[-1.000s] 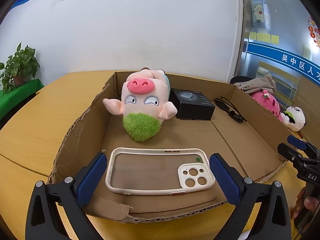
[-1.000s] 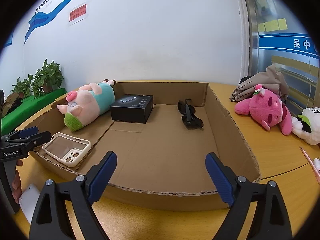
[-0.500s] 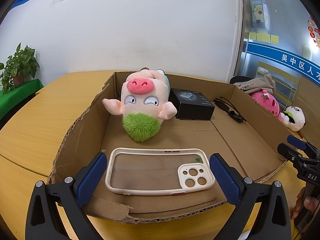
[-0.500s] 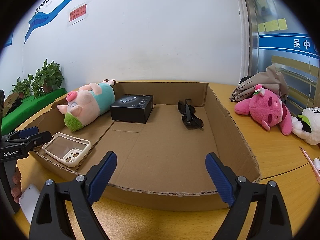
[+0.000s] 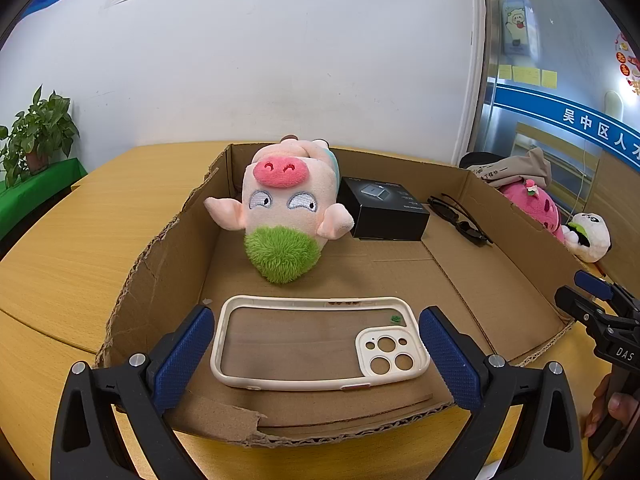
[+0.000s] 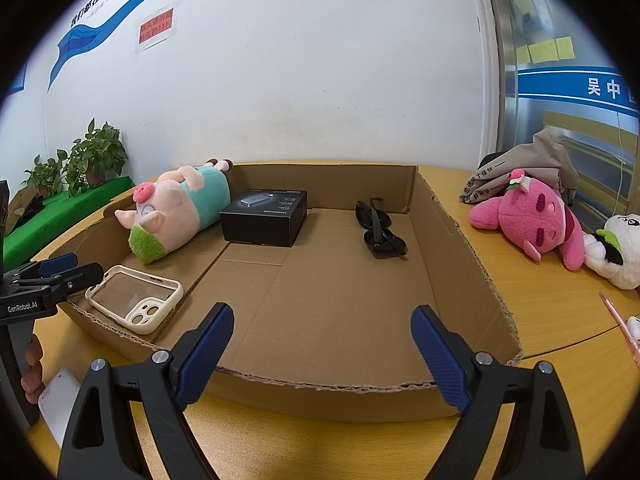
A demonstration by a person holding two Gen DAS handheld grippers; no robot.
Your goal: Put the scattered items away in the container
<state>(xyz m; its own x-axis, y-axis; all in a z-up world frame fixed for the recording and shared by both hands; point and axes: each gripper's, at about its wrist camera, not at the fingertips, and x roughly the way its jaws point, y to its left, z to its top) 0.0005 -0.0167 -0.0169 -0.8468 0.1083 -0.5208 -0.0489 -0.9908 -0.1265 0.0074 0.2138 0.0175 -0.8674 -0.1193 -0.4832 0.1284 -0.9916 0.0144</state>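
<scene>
A shallow cardboard box (image 5: 500, 280) (image 6: 448, 248) lies on the wooden table. Inside it are a cream phone case (image 5: 320, 342) (image 6: 134, 298), a pig plush (image 5: 284, 216) (image 6: 180, 208), a black box (image 5: 384, 208) (image 6: 264, 216) and black sunglasses (image 5: 460, 218) (image 6: 378, 228). My left gripper (image 5: 316, 356) is open and empty, fingers straddling the phone case at the box's near corner. My right gripper (image 6: 322, 352) is open and empty at the box's front wall.
A pink plush (image 6: 532, 220), a panda plush (image 6: 616, 250) and a beige cloth (image 6: 524, 168) lie on the table right of the box. A pink pen (image 6: 620, 320) lies at far right. A white object (image 6: 58, 400) lies near the left hand. Plants (image 6: 80, 160) stand at far left.
</scene>
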